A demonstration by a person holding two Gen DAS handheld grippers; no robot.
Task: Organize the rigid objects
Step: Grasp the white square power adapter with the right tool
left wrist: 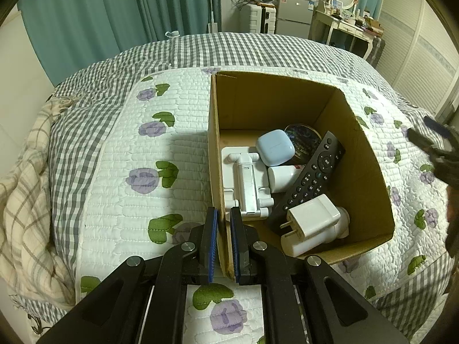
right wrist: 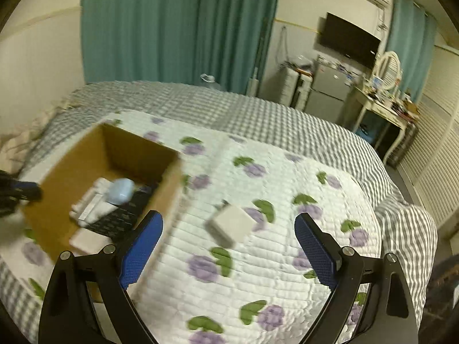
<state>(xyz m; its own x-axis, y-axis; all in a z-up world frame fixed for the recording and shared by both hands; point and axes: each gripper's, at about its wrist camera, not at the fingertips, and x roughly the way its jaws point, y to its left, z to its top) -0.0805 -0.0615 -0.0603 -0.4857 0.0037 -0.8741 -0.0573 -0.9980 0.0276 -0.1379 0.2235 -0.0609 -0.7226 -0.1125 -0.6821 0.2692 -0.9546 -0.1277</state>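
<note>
- The left gripper (left wrist: 223,215) pinched the near-left wall of the cardboard box (left wrist: 370,154).
- Inside the box lay a remote (left wrist: 312,177), a white charger (left wrist: 312,218) and a blue case (left wrist: 274,146).
- The right gripper (right wrist: 229,226) stood spread wide, holding nothing.
- A blurred white block (right wrist: 231,225), perhaps another charger, lay on the quilt (right wrist: 287,272) just right of the box.

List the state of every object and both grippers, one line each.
Left gripper: shut on the cardboard box wall.
Right gripper: open, empty.
Cardboard box: open-topped, part filled.
Remote: in box.
Blue case: closed, in box.
White block: on quilt, outside box.
</note>
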